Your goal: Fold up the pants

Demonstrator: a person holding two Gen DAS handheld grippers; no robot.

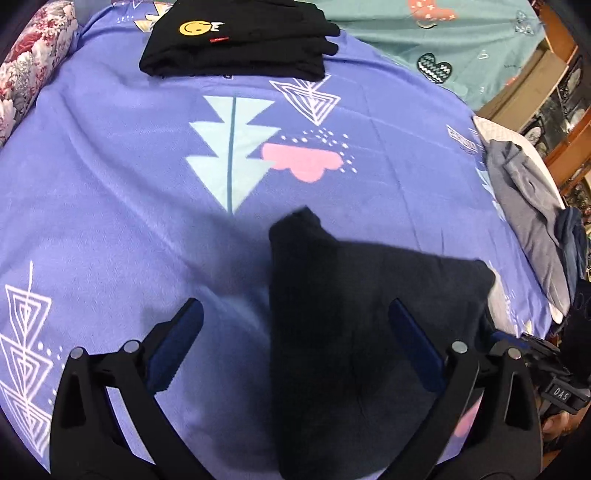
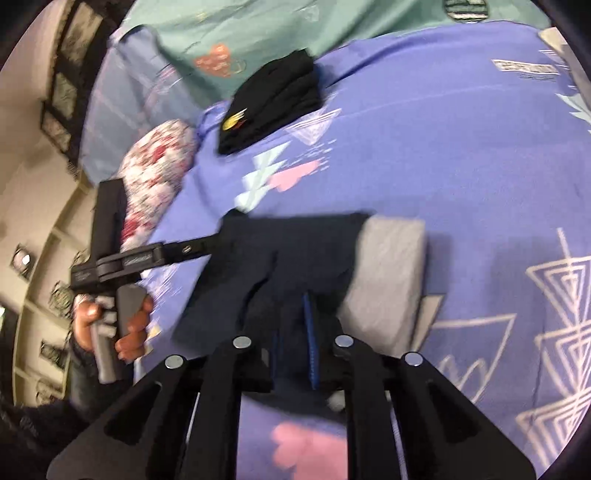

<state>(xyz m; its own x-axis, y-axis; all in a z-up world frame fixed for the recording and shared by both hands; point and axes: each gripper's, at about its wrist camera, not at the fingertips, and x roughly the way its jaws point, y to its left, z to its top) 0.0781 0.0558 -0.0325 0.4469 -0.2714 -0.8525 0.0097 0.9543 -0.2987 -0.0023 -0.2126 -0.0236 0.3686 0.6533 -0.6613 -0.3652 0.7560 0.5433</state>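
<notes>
Bed under purple patterned sheet (image 1: 110,206).
Dark navy pants (image 1: 354,325) folded, lying mid-bed; left tongs (image 1: 295,325) spread wide above them, right tongs (image 2: 295,332) pinched on their edge.

dark pants (image 1: 354,314), partly folded, on bedspread (image 1: 110,192)

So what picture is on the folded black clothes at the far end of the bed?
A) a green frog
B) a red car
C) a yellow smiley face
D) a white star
C: the folded black clothes lying on the purple bedsheet carry a round yellow smiley face on top.
</notes>
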